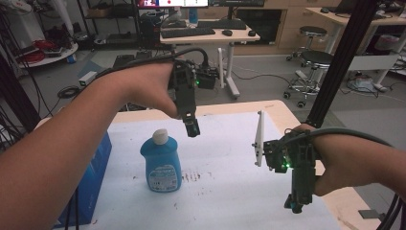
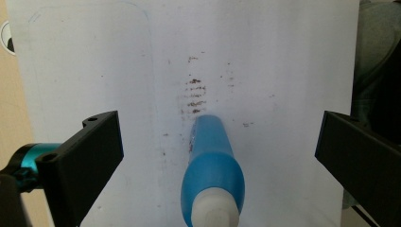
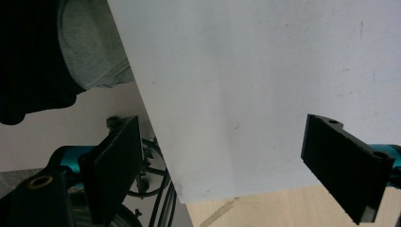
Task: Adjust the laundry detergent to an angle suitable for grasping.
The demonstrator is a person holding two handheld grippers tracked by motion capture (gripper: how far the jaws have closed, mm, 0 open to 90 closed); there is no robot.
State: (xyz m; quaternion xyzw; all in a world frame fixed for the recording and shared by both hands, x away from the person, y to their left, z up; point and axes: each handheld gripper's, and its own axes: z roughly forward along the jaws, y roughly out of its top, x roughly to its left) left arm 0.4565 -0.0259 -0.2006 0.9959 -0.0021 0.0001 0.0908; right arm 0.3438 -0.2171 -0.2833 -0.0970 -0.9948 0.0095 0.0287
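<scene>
On the desk's white sheet (image 1: 230,143), the blue bottle (image 1: 161,163) stands upright, cap up, bare sheet all round; left gripper (image 2: 215,151) hovers above, open; right gripper (image 3: 222,161) open, empty.

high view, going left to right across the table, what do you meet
blue box at the table's left edge → blue bottle with a white cap → left tongs hanging above the white sheet → right tongs near the right edge
</scene>
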